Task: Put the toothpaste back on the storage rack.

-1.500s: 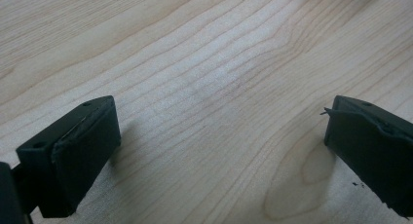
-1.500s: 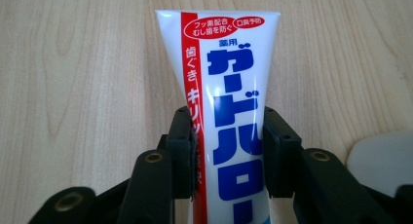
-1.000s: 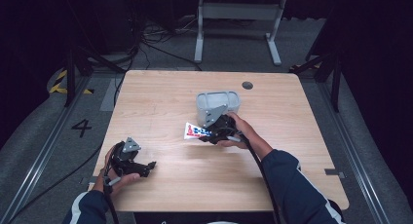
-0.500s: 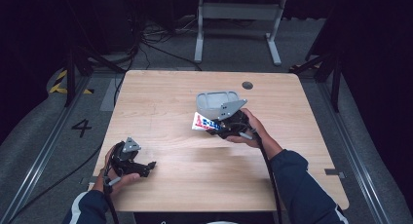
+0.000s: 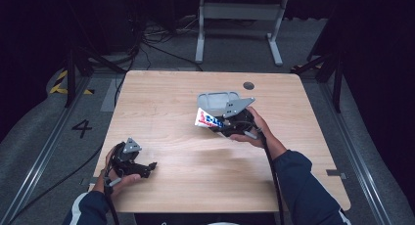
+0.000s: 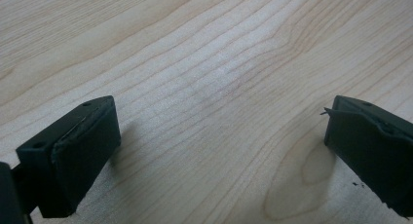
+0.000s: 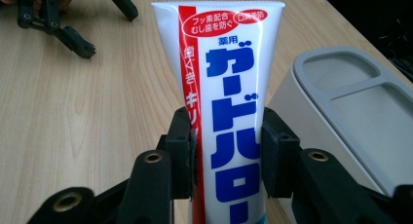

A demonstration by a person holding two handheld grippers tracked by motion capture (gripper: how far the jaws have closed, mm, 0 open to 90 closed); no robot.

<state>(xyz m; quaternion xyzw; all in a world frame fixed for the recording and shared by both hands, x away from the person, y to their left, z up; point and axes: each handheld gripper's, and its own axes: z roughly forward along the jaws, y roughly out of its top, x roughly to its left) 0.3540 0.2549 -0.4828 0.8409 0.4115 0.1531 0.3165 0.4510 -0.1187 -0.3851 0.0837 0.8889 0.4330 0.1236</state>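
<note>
A white toothpaste tube with blue and red print stands between the jaws of my right gripper, which is shut on it. In the high view the tube is held just above the table's middle, its flat end pointing left, with the right gripper behind it. A grey two-compartment tray sits right beside the tube; from above the tray lies just behind the gripper. My left gripper rests open over bare wood, and it is near the table's front left.
The wooden table has a round cable hole at the back right. The left gripper shows far off in the right gripper view. A metal frame and cables stand on the floor behind the table.
My right gripper has carried the tube a little back and to the right, closer to the grey tray. The left gripper has not moved.
</note>
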